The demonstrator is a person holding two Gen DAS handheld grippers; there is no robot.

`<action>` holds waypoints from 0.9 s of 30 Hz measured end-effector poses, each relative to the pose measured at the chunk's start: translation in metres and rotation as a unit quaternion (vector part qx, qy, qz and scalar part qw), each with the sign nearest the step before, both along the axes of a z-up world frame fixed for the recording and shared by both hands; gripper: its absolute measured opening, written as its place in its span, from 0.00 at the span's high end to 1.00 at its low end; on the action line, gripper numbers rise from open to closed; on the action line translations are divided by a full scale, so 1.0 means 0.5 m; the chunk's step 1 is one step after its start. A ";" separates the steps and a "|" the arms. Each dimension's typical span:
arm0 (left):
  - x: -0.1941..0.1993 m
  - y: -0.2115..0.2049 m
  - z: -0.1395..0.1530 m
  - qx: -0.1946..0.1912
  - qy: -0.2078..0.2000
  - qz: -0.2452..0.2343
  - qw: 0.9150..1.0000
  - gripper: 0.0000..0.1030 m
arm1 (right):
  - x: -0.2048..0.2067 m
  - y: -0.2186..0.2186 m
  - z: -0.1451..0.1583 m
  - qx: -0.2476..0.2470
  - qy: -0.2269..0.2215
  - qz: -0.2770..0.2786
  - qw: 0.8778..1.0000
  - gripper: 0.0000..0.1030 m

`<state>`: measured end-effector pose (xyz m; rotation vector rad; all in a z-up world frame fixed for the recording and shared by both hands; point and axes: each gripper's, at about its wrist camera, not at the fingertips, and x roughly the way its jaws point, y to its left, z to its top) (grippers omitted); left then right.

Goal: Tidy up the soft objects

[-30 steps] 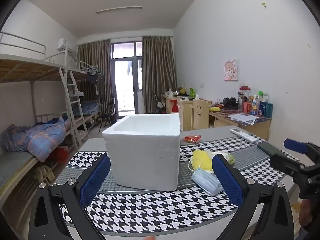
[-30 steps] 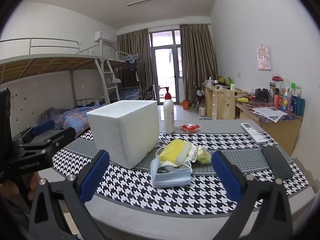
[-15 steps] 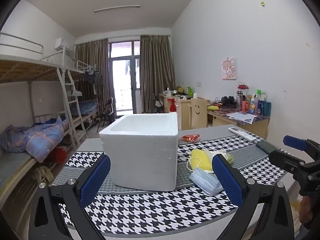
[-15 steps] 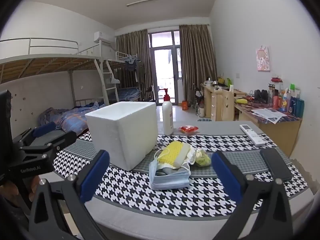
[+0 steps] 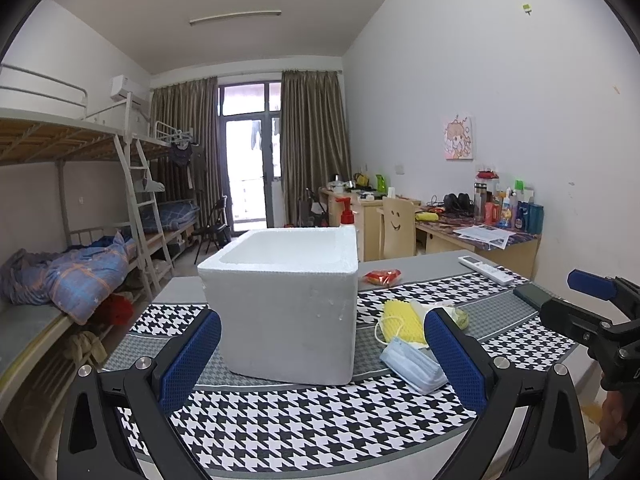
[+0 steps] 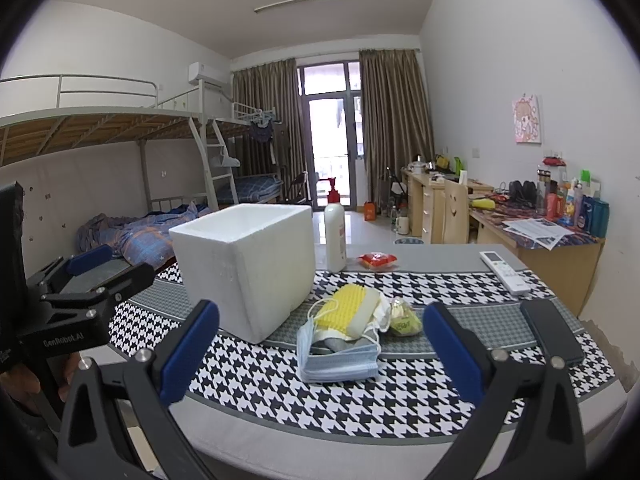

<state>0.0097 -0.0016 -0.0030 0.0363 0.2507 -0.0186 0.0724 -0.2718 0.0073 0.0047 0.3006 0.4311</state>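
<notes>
A white foam box (image 5: 286,304) (image 6: 248,268) stands open-topped on the houndstooth table cloth (image 5: 304,424). To its right lies a heap of soft things: a blue face mask (image 5: 412,364) (image 6: 340,356), a yellow sponge (image 5: 400,318) (image 6: 344,306), a white mask under it and a small greenish wad (image 6: 404,320). My left gripper (image 5: 322,354) hovers open before the box, nothing between its blue pads. My right gripper (image 6: 320,350) hangs open over the near table edge, facing the heap, empty.
A black phone (image 6: 552,336) and a white remote (image 6: 505,272) lie at the table's right. A red packet (image 6: 377,260) and a pump bottle (image 6: 335,236) stand behind the box. Bunk beds fill the left of the room, desks the right.
Both grippers have drifted slightly; the box and the heap look a little farther off and lower in view. Both stay open and empty.
</notes>
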 end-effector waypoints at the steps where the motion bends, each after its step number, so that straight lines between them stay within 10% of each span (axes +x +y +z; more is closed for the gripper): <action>1: 0.000 0.000 0.000 0.001 -0.001 0.002 1.000 0.01 | 0.002 0.000 -0.001 0.001 0.000 0.001 1.000 0.00; 27: 0.002 -0.014 0.001 0.002 0.007 -0.013 1.000 0.01 | 0.007 0.002 0.003 -0.004 -0.001 -0.001 1.000 0.00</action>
